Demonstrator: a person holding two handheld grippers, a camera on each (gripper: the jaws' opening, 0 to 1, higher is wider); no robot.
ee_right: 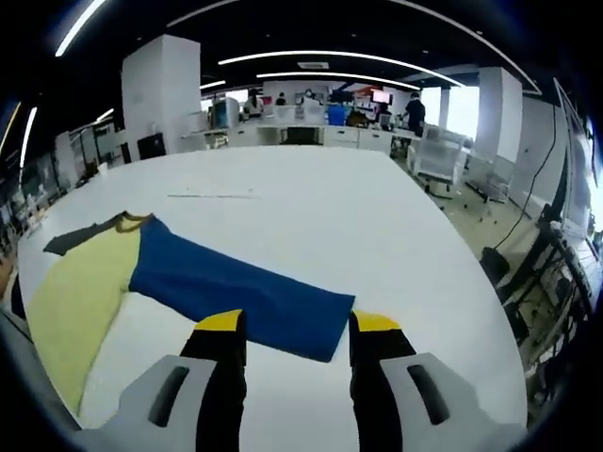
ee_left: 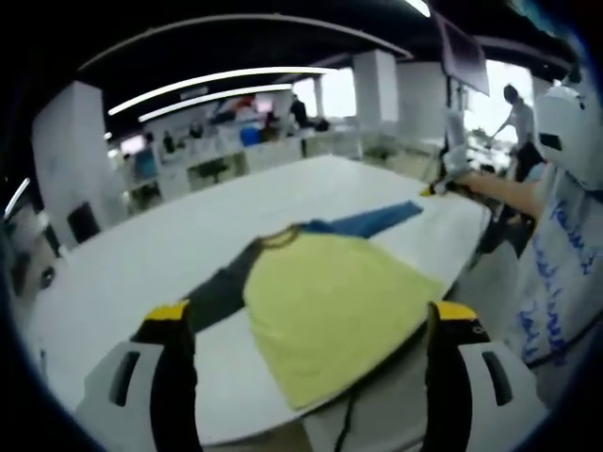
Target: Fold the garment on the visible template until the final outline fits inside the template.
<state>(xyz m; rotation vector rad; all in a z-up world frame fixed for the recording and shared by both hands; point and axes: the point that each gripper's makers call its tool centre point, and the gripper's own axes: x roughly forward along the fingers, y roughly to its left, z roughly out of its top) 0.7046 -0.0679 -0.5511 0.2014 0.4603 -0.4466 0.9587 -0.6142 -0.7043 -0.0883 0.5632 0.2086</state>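
the garment's [ee_right: 85,292] yellow body is cut off at the right gripper view's edge.

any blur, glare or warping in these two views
Left gripper view: soft overall, the yellow shirt edges smeared, windows blown out, table bowed by fisheye. Right gripper view: sharper, the blue sleeve crisp, ceiling light strips curved, slight window glare.
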